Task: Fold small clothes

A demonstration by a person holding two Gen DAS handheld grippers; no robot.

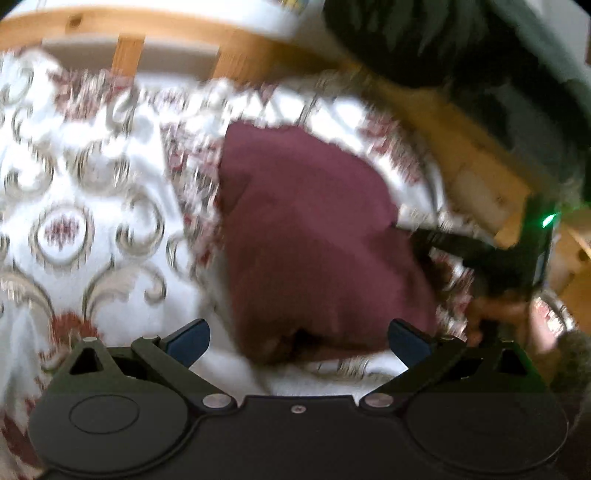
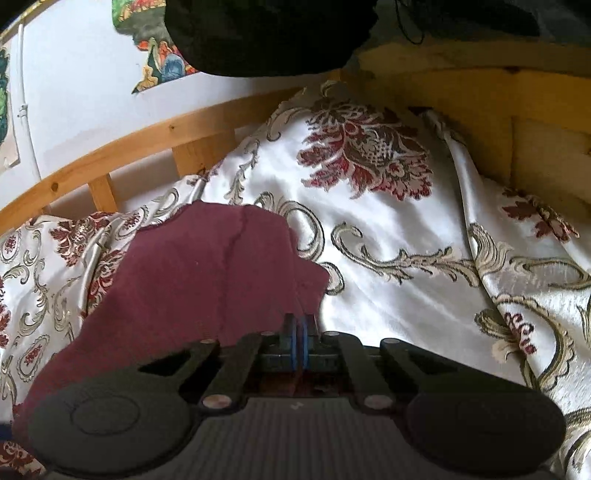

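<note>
A maroon garment (image 1: pixel 314 236) lies on a white bedspread with red and gold flowers (image 1: pixel 92 184). In the left wrist view, which is motion-blurred, my left gripper (image 1: pixel 299 338) is open, its blue fingertips (image 1: pixel 192 338) spread wide just short of the garment's near edge, holding nothing. My right gripper (image 1: pixel 417 236) shows there at the garment's right edge. In the right wrist view my right gripper (image 2: pixel 300 325) is shut on the right edge of the maroon garment (image 2: pixel 192 280), with cloth pinched between the blue pads. The garment spreads to the left over the bedspread (image 2: pixel 406 280).
A wooden bed rail (image 2: pixel 147 136) runs along the far side, with a wooden headboard panel (image 2: pixel 498 122) at right. A dark bulky item (image 2: pixel 266 33) hangs over the top. The wall behind carries colourful pictures (image 2: pixel 159 55).
</note>
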